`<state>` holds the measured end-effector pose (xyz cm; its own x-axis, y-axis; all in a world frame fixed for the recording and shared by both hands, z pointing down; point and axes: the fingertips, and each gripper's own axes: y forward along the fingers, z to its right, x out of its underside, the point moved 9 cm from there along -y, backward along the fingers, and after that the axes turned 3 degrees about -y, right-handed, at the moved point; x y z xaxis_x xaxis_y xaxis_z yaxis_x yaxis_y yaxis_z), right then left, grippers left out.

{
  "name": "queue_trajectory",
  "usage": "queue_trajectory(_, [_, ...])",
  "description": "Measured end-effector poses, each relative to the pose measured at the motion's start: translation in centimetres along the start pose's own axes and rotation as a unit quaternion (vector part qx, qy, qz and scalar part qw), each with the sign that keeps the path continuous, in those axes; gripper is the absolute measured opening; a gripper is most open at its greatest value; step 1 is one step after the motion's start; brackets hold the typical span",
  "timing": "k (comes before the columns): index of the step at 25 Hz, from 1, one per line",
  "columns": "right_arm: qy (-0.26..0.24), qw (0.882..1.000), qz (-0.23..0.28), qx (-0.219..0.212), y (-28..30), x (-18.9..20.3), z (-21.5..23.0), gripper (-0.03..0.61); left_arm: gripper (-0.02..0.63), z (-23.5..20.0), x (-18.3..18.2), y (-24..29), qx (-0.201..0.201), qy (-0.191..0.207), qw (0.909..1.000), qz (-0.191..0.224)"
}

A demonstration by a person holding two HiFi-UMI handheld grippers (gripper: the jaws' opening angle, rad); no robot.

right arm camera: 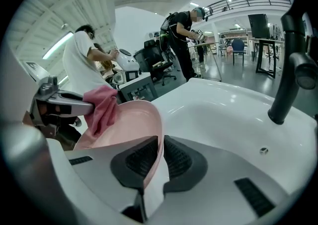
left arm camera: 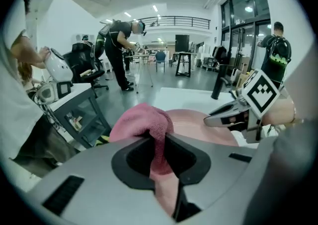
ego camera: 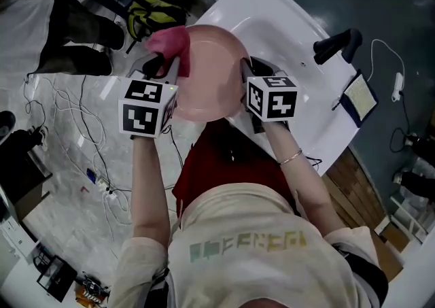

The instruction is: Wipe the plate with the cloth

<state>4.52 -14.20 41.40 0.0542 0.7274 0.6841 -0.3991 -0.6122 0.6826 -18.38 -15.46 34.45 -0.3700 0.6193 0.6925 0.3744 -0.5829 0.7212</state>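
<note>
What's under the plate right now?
The plate, gripped at its rim by the right tool, hangs over the near edge of the white sink. Whatever lies directly beneath is covered by the plate itself.

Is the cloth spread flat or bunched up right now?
Bunched: the pink cloth is crumpled into a wad, pinched between the shut jaws of the left gripper at the edge of the plate.

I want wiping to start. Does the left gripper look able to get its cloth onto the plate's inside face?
Probably yes: the left gripper holds the cloth at the rim of the plate, and the right gripper clamps only the opposite edge.
</note>
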Motion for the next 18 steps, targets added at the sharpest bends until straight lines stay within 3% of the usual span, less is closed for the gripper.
queue_trajectory(4, [-0.003, 1.0, 0.008, 0.003, -0.4, -0.4, -0.3, 0.061, 0.066, 3.8, -1.0, 0.5, 0.071, 0.016, 0.9974, 0.007])
queue_trajectory(9, [-0.007, 1.0, 0.011, 0.009, -0.6, -0.3, -0.2, 0.06, 0.066, 8.4, -0.6, 3.4, 0.124, 0.047, 0.991, -0.022])
queue_trajectory(18, [-0.026, 0.999, 0.006, 0.017, 0.2, -0.1, 0.0, 0.055, 0.066, 9.6, 0.6, 5.9, 0.109, 0.097, 0.987, -0.066])
